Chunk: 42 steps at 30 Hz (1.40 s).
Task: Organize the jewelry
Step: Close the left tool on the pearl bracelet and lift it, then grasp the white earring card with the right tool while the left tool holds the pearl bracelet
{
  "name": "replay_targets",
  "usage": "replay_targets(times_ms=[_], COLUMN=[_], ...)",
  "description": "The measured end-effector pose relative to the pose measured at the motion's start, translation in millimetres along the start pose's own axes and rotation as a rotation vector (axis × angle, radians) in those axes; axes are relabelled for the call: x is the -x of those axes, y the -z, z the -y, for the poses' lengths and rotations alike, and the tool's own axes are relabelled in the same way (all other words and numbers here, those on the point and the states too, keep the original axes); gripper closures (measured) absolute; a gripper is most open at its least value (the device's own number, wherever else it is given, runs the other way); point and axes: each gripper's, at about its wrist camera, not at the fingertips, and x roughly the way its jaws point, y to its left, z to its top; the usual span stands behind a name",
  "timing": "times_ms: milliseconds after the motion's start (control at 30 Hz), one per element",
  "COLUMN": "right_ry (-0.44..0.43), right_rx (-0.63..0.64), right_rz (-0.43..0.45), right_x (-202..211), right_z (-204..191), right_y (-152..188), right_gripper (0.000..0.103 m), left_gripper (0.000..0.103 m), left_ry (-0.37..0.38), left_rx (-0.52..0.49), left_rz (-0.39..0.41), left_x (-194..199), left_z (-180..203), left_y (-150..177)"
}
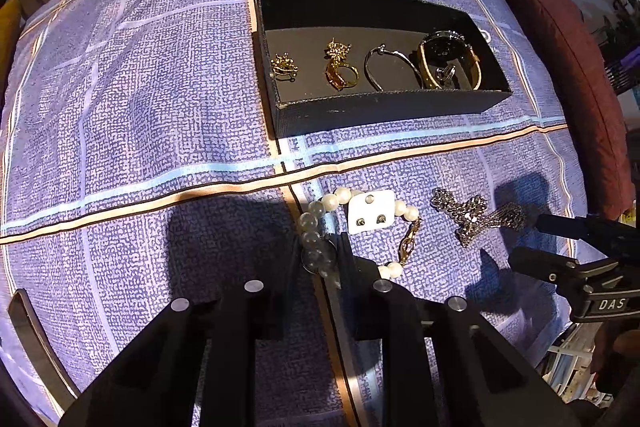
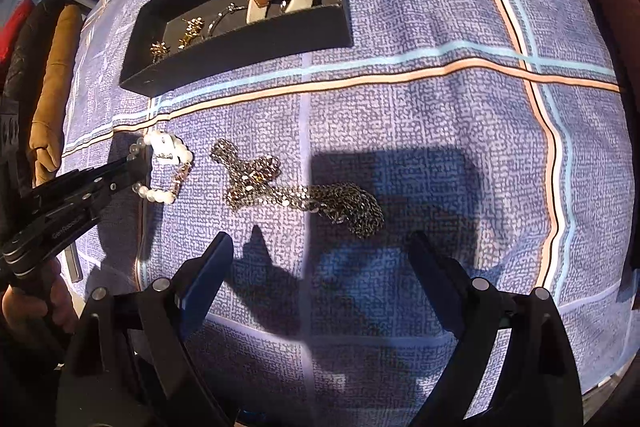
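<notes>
Three loose pieces lie on the blue plaid cloth [image 1: 160,107] in the lower half of the left wrist view, below the black rectangular box [image 1: 384,107] at upper centre, which already holds gold earrings [image 1: 284,66], a gold ring [image 1: 340,69], a silver hoop [image 1: 386,67] and a watch [image 1: 448,61]. Leftmost, the white and grey pearl bracelet [image 1: 320,223] sits at centre, its grey beads between the nearly closed fingers of the left gripper [image 1: 320,255], which look pinched on the strand. Smooth, round beads will likely slip, so the clasp side looks safer. Over its upper arc rests a small white earring card [image 1: 372,209], light and easily knocked off. Further right, the silver chain with a cross pendant [image 2: 256,179] is limp and will probably trail; the bunched links suit a grip. Spread wide, the right gripper [image 2: 320,251] hovers just short of it.
</notes>
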Motion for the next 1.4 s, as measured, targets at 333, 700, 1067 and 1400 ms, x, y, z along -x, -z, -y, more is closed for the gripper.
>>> replay_targets(times_ms=[333,700,1067,1400], right_ry=[0.011,-0.021,-0.017,-0.057], right_rx=[0.047,0.105,0.087,0.334], right_rz=[-0.004,0.004,-0.001,0.017], right_x=[-10,-26,-29,-45], right_z=[-16,-65,-60,-142], right_y=[-14,-31,-25,-40], right_gripper=[0.015,0.015,0.015,0.043], left_gripper=[0.085,0.085,0.085,0.085], left_ry=[0.054,0.066,0.066,0.003], left_rx=[0.030,0.027,0.066,0.135], left_rz=[0.051,0.093,0.154,0.139], left_x=[41,79,102,106], left_z=[-6,-11,-13,-37], left_y=[17,20,16,36])
